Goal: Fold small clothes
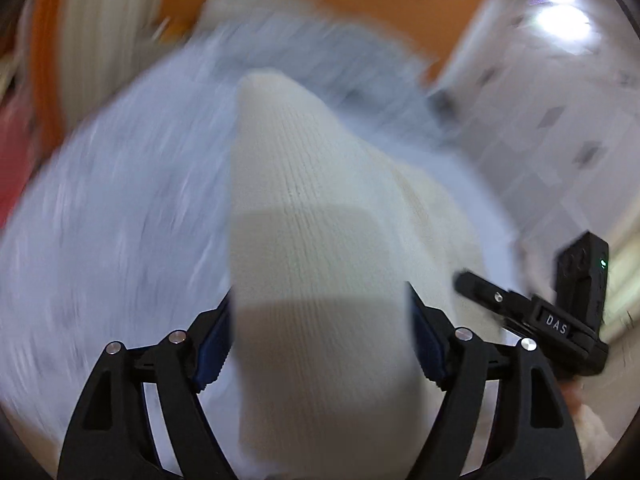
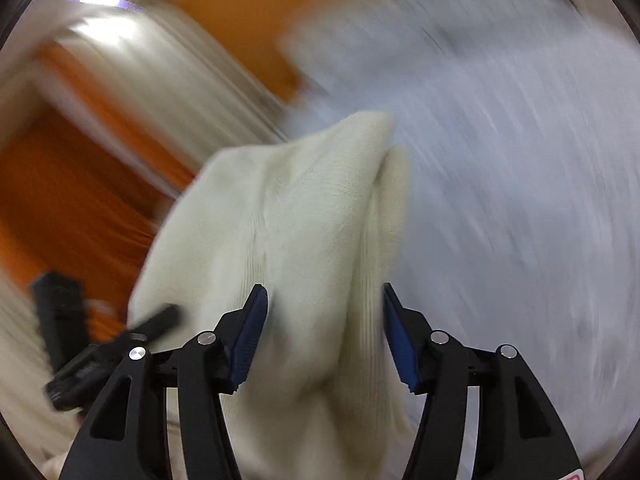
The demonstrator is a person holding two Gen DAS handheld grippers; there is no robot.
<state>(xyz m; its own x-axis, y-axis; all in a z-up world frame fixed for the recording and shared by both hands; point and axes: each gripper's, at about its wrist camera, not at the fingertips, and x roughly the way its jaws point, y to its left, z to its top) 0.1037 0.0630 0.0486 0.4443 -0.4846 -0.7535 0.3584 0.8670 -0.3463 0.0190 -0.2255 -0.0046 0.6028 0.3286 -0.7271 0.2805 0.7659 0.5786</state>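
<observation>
blur: pale blue-white bedspread [image 1: 120, 208] and orange wall [image 1: 360, 4] streaked in both views | hidden: cream knit garment [image 1: 316, 240] covers where left gripper [image 1: 320, 304] fingertips meet; same at right gripper [image 2: 322, 300], grip unclear | cut off: garment runs past bottom edge

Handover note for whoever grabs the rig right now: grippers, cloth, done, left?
Left gripper: jaws apart, cream knit cloth between the pads; whether it is pinched is unclear.
Right gripper: jaws apart, the cloth bunched between them; grip also unclear.
Cloth: hangs in front of both grippers, above the pale blue sheet. Background is heavily motion-blurred.
Done: cloth is up off the sheet, with what looks like a fold on its right edge in the right view.
Left: probably lay it flat, finish the fold, release. Check both grips first.
</observation>
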